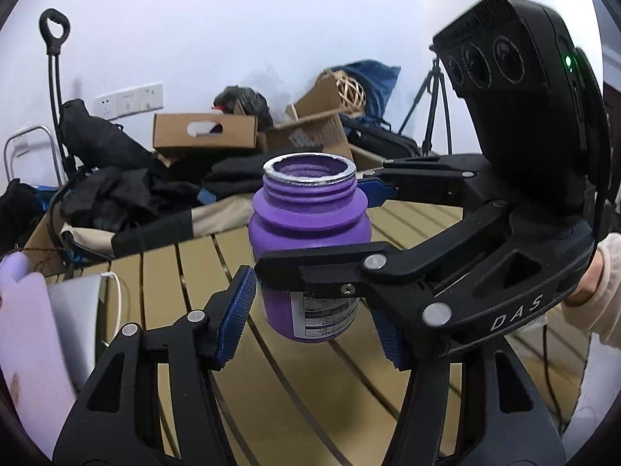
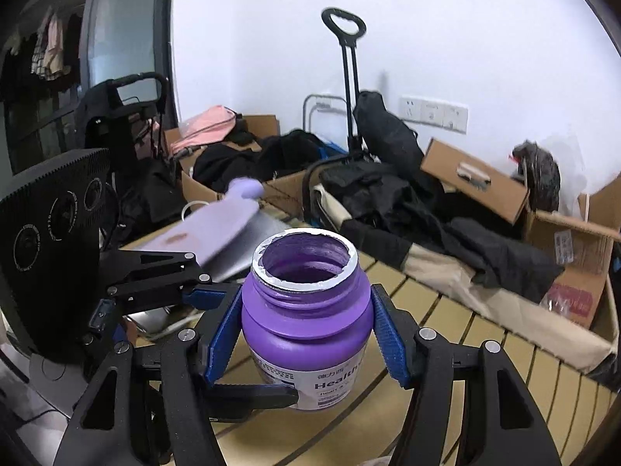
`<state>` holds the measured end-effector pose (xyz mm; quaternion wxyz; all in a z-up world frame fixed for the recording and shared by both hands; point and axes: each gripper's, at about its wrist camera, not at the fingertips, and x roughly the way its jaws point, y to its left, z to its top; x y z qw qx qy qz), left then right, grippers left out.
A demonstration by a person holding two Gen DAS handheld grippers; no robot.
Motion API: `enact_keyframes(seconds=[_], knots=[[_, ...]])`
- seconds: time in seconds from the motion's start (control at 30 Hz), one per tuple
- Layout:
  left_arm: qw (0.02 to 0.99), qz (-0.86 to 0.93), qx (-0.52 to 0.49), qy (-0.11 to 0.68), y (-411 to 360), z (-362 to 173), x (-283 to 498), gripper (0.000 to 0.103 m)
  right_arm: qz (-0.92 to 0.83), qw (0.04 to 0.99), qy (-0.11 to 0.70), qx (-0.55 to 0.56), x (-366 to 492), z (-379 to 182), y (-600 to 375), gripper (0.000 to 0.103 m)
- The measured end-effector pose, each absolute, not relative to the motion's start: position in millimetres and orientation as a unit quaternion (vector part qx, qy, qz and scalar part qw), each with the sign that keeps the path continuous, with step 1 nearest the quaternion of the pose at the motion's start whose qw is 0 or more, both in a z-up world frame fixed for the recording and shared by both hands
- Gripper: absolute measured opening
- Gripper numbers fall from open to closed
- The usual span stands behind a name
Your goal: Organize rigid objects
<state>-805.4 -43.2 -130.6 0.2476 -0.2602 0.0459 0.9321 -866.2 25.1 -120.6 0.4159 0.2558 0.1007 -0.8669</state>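
A purple plastic bottle with no cap and a torn foil rim stands upright above the slatted wooden table. My right gripper is shut on the purple bottle, its blue pads pressing both sides below the neck. It comes in from the right in the left wrist view. My left gripper is open, its blue pads on either side of the bottle's lower part, apart from it. It reaches in from the left in the right wrist view.
A lilac flat board lies on a silver laptop at the table's left. Beyond the far edge are cardboard boxes, black clothes, a trolley handle and a tripod.
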Motion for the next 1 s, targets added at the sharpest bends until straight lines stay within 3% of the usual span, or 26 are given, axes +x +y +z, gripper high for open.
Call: enact_keyframes(seconds=[0.13,0.37,0.53,0.63,0.73,0.9,0.93,1.0], knots=[[0.251,0.928,-0.27,0.06,-35,-141,-795,0.055,-0.874,0.389,0.142,0.255,-853,-134,22,0.068],[0.242,0.899,-0.357,0.081,-31,-178,-785,0.055,-0.864,0.39,0.102,0.301,-836,-173,29,0.068],[0.224,0.887,-0.399,0.068,-39,-192,-779,0.056,-0.856,0.388,0.116,0.322,-833,-193,13,0.07],[0.198,0.892,-0.401,0.064,-42,-190,-771,0.073,-0.854,0.38,0.133,0.331,-825,-196,7,0.071],[0.188,0.901,-0.386,0.061,-43,-178,-757,0.076,-0.85,0.38,0.141,0.336,-815,-188,8,0.081],[0.155,0.925,-0.344,0.056,-48,-140,-717,0.094,-0.862,0.366,0.128,0.327,-786,-160,33,0.081],[0.144,0.929,-0.336,0.056,-49,-133,-710,0.102,-0.866,0.359,0.125,0.325,-778,-153,43,0.081],[0.101,0.941,-0.317,0.063,-53,-117,-693,0.103,-0.88,0.326,0.124,0.322,-766,-142,65,0.081]])
